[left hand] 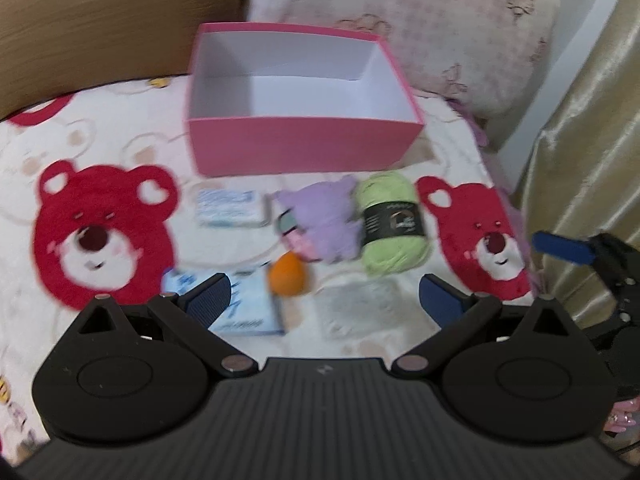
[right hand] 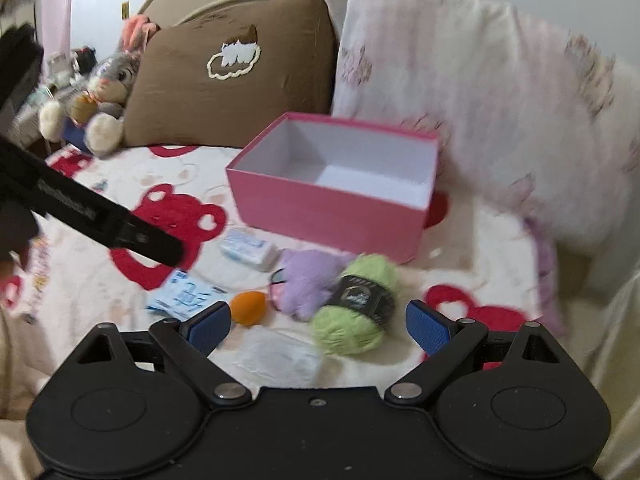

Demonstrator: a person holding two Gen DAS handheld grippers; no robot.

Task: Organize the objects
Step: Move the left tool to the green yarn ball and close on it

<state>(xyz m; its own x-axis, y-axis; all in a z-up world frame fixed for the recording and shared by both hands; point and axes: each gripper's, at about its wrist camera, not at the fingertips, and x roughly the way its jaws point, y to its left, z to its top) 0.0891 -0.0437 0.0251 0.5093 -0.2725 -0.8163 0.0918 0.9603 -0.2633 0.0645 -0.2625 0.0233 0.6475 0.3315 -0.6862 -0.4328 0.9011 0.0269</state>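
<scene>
Bear-print bedspread (left hand: 120, 128), pink box (left hand: 304, 148), pillows (right hand: 228, 92)

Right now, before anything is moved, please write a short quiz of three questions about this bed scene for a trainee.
1. True or false: the pink box already holds some objects.
2. Which object touches the purple plush toy on its right side: A) orange ball, B) green yarn ball, C) white wipes pack?
3. Fill in: the jaws of the left gripper and the right gripper are both ___.

Key: 1. False, it is empty. 2. B. 3. Open, holding nothing.
</scene>
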